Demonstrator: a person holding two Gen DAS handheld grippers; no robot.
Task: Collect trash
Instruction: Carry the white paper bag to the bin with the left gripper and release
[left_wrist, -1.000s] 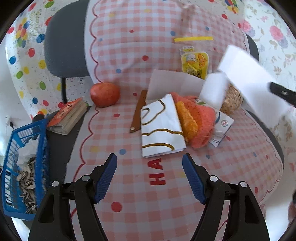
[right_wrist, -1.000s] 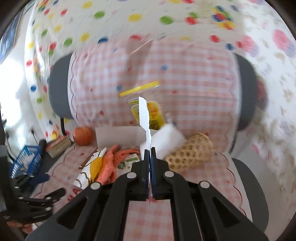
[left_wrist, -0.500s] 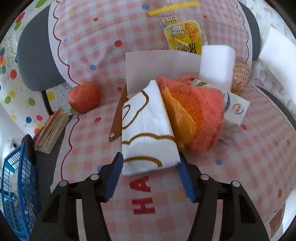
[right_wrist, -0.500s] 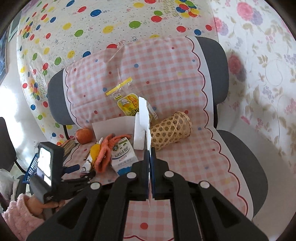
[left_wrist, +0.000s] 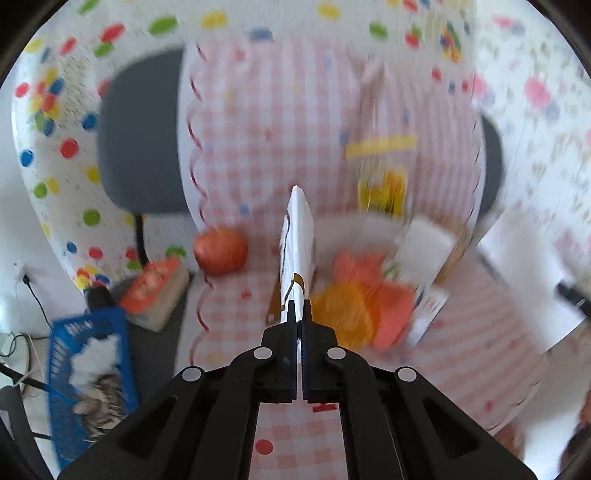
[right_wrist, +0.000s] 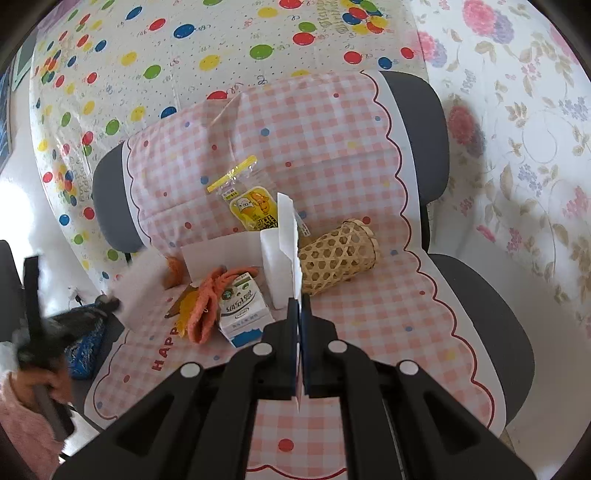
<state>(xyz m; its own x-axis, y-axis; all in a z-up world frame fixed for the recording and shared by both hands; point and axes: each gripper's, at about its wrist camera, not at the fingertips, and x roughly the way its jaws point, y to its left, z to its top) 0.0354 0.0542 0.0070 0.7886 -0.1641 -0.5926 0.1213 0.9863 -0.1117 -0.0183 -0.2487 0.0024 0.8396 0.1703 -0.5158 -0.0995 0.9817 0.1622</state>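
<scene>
My left gripper (left_wrist: 299, 314) is closing tight, and its pads press on a white packet with gold lines (left_wrist: 297, 251). The packet stands edge-on, lifted off the pink checked seat cover (left_wrist: 288, 424). My right gripper (right_wrist: 299, 306) is shut on a thin white paper sheet (right_wrist: 288, 229), also edge-on. On the seat lie a milk carton (right_wrist: 242, 310), an orange cloth (right_wrist: 207, 302), a white foam block (right_wrist: 273, 266), a wicker basket (right_wrist: 338, 253) on its side and a yellow snack packet (right_wrist: 255, 210). The left view is blurred.
A blue basket (left_wrist: 92, 373) holding seed shells and tissue sits low at the left, beside the chair. A red apple (left_wrist: 221, 251) and an orange book (left_wrist: 157, 291) lie at the seat's left edge. A hand in a pink sleeve (right_wrist: 22, 406) shows at the left.
My left gripper went from open above the seat to straddling the white packet, then closed on it and rose. My right gripper swung over with its paper, then held still.
</scene>
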